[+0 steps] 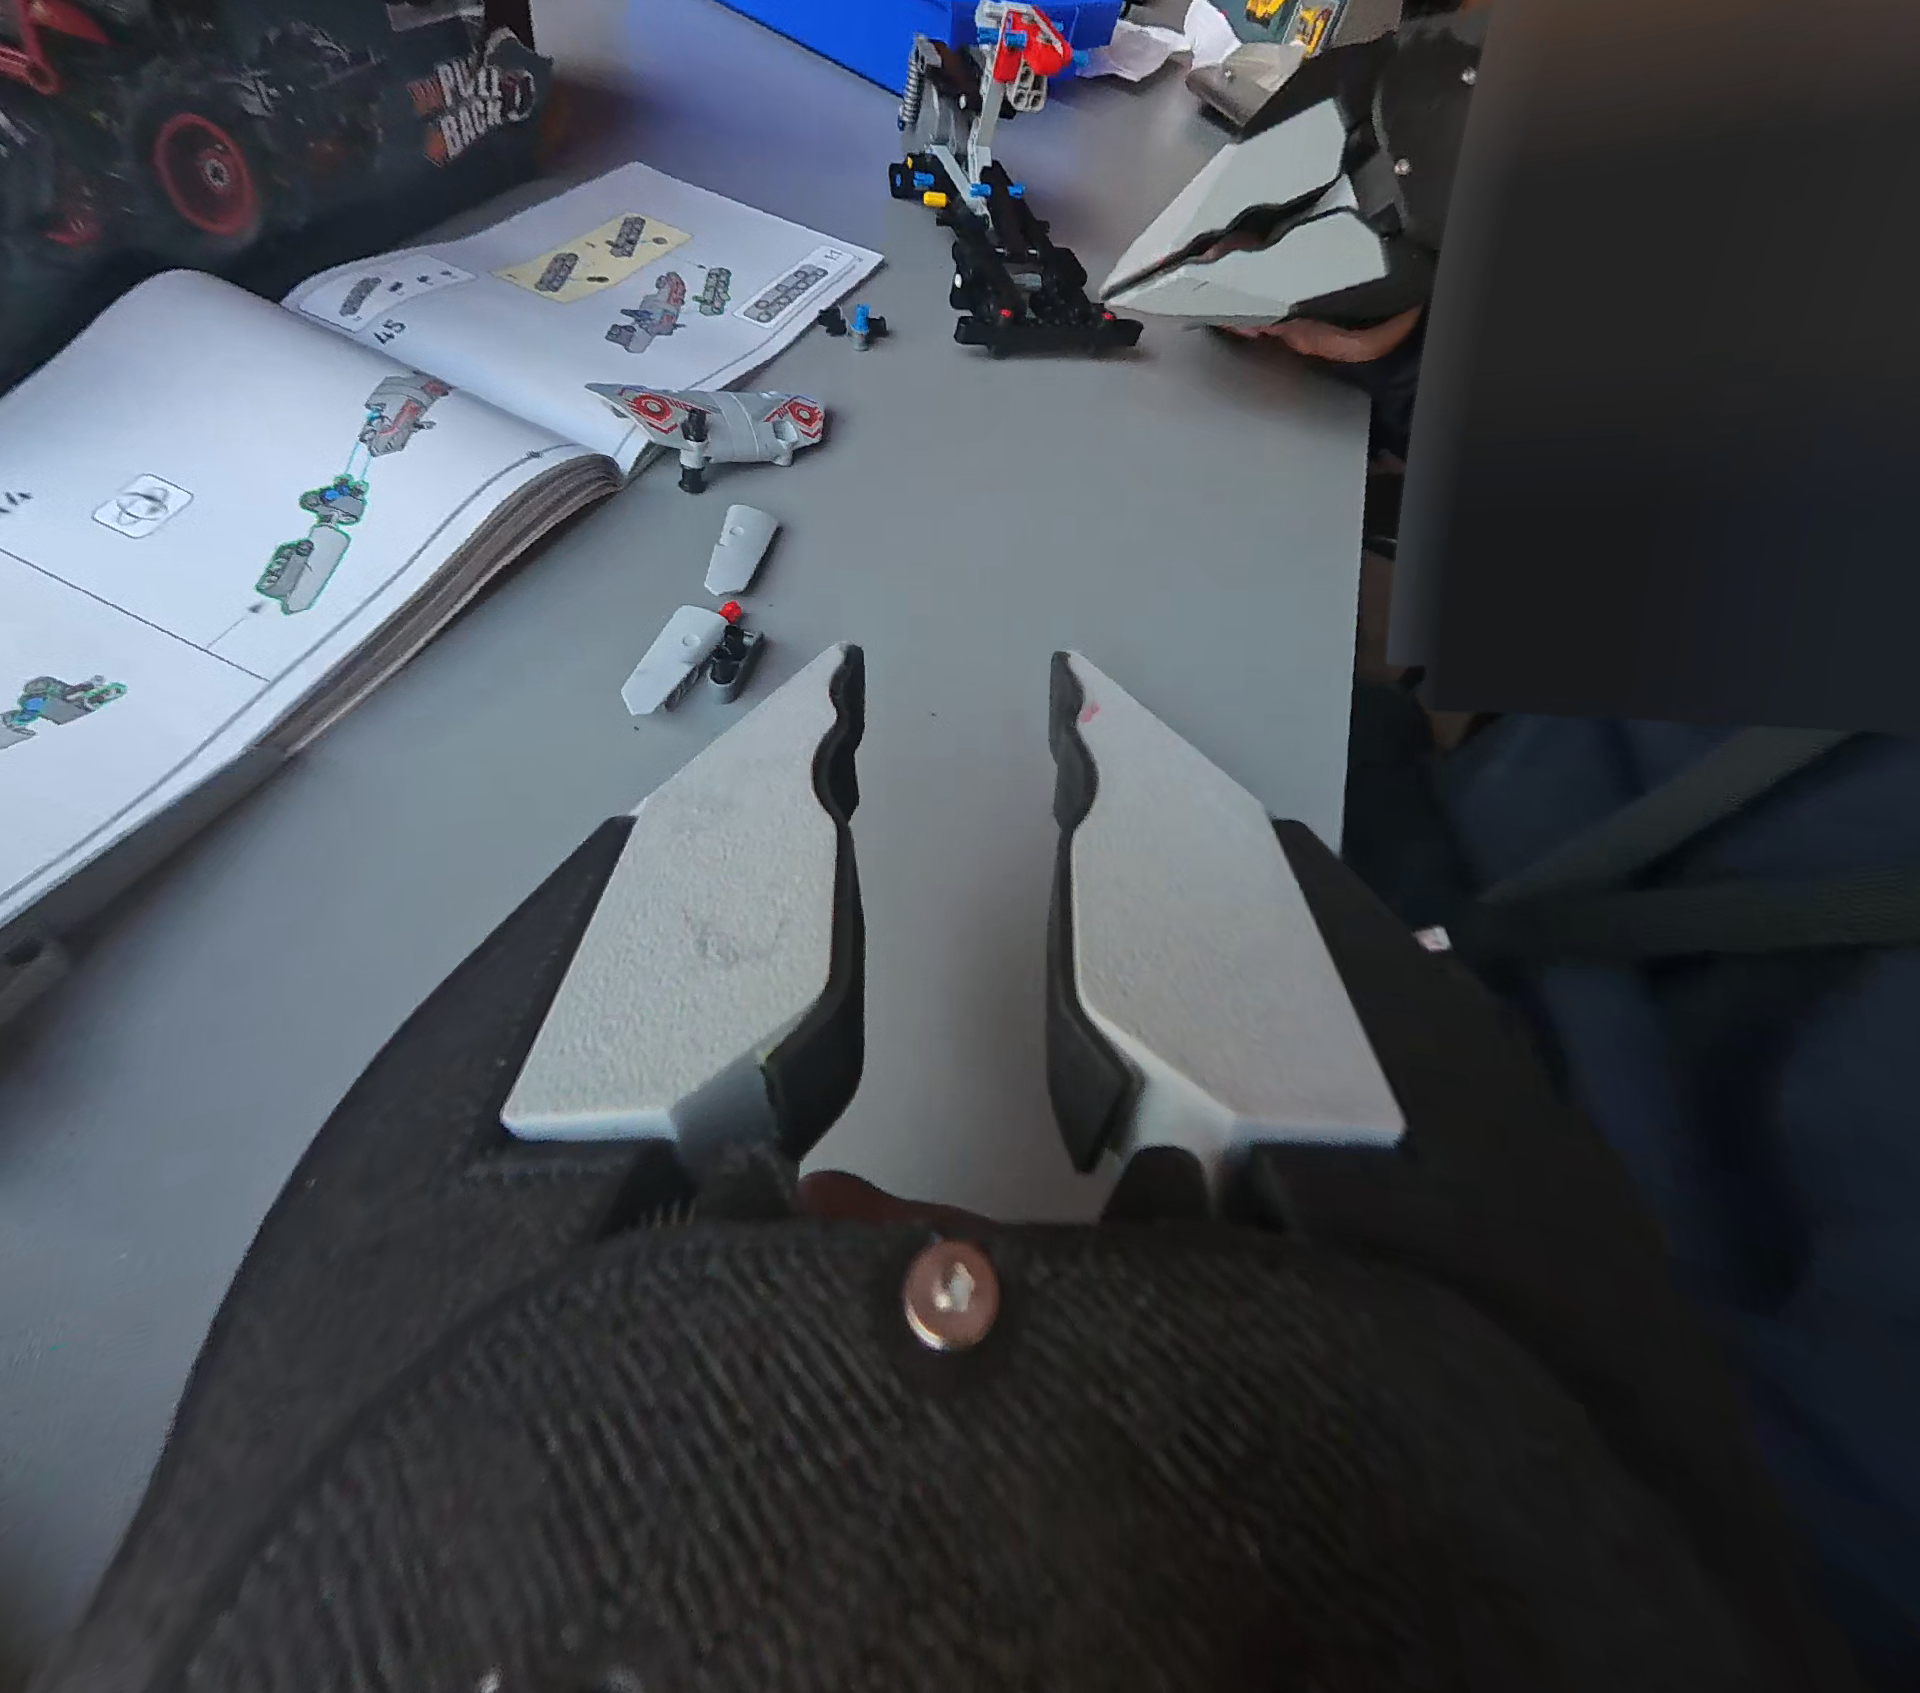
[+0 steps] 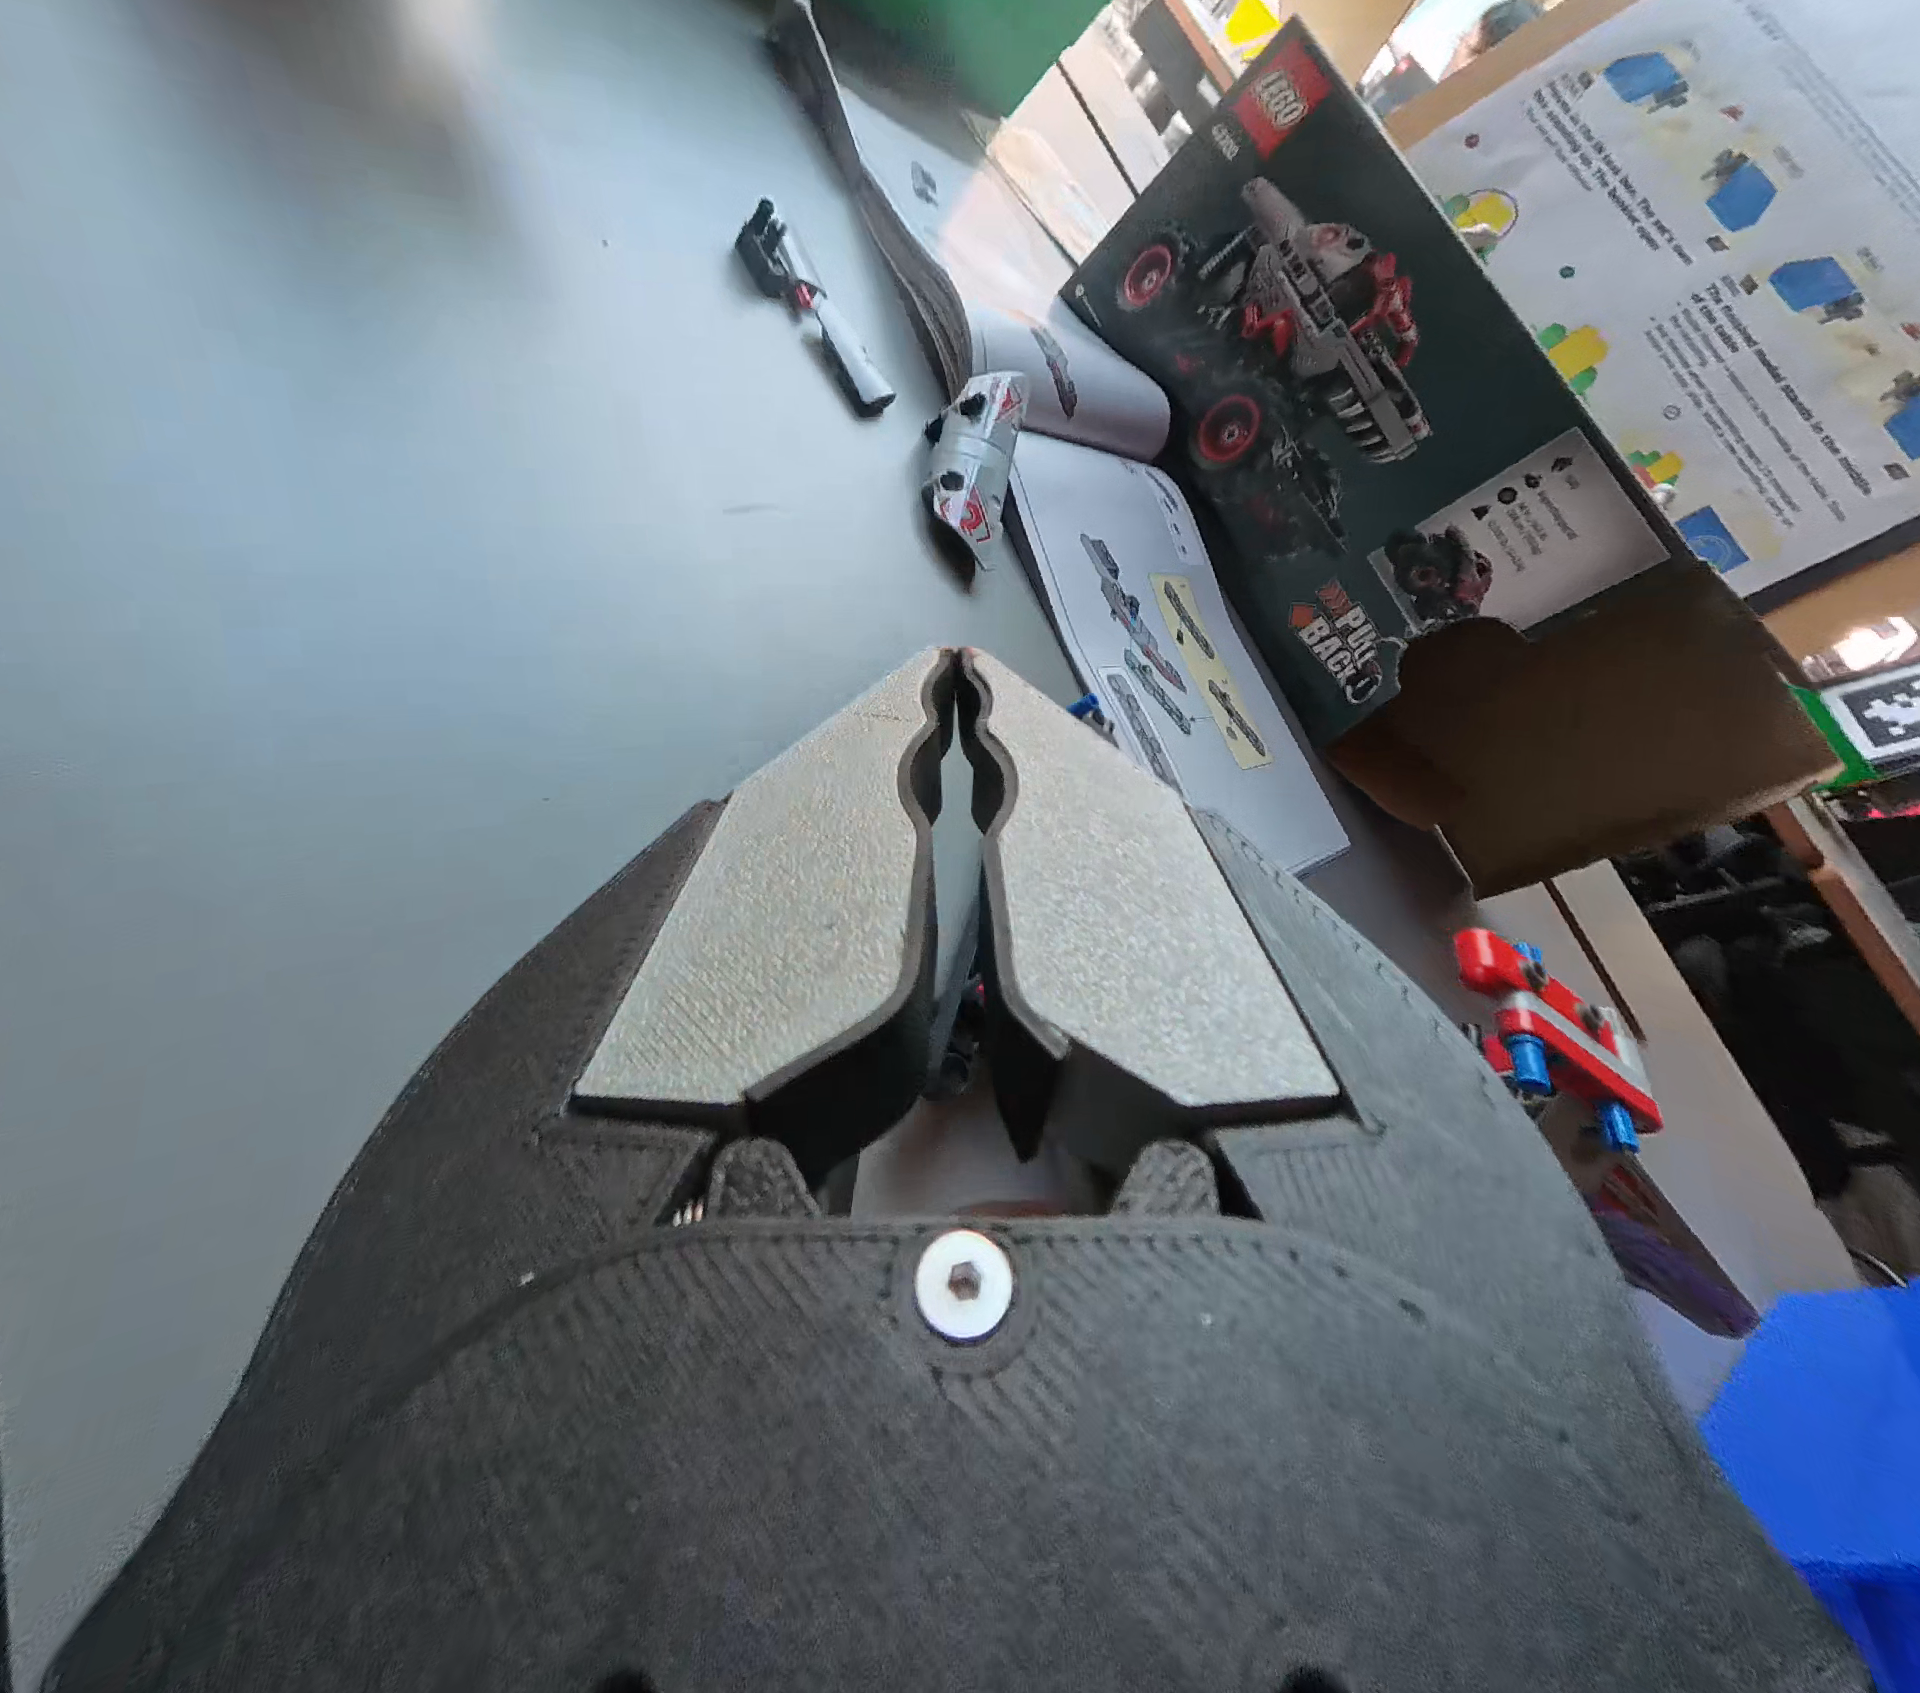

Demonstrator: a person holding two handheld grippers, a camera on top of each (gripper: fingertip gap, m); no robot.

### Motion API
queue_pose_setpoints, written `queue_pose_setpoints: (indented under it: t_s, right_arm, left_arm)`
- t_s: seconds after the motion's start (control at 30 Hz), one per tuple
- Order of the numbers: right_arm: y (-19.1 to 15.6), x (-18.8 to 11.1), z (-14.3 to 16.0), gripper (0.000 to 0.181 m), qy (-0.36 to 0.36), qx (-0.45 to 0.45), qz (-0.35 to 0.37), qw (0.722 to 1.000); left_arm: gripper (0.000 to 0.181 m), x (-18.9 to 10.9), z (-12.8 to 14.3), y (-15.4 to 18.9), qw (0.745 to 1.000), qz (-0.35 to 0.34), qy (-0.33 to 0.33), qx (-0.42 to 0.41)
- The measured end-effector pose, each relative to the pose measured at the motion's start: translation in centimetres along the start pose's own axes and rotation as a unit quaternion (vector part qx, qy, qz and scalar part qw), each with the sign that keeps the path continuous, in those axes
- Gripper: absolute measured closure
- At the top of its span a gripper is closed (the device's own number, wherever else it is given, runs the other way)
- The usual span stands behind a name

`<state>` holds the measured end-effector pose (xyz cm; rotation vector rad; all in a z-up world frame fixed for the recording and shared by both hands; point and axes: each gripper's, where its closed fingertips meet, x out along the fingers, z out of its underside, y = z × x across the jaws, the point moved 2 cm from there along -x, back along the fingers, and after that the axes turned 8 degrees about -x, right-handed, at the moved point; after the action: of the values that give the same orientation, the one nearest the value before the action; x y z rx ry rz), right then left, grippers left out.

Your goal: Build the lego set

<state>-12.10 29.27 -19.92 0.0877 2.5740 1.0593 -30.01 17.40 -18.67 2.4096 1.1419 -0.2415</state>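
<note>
We hold our left gripper point(image 1: 956, 677) wide open and empty above the grey table point(image 1: 1091, 521), our right gripper point(image 2: 961, 656) pinched closed against the black Lego chassis point(image 1: 1023, 272).

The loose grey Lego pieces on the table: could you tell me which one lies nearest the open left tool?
The grey panel with a red pin and black connector, just ahead-left of the left tool. The plain grey panel and red-stickered piece lie farther.

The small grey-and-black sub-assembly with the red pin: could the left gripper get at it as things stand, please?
Probably yes: the left gripper is open, and the sub-assembly lies on bare table just ahead-left of its fingertips, with nothing between.
</note>
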Motion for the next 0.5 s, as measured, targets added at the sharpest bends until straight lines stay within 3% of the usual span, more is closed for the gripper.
queue_pose_setpoints:
  t_s: [0.17,0.33,0.5]
  right_arm:
    - [0.0,0.3,1.3,0.181,-0.039,-0.016,0.0,0.999]
    - [1.2,-0.2,5.7,0.181,-0.145,-0.041,0.028,0.988]
    - [3.6,-1.9,7.9,0.181,-0.157,-0.008,0.067,0.985]
  left_arm:
    - [0.151,-0.1,-0.6,0.3,0.999,-0.026,0.029,0.032]
    - [0.151,-0.5,-0.9,0.0,0.998,-0.028,0.044,0.021]
    - [0.151,-0.7,-1.1,0.0,0.998,-0.028,0.054,0.019]
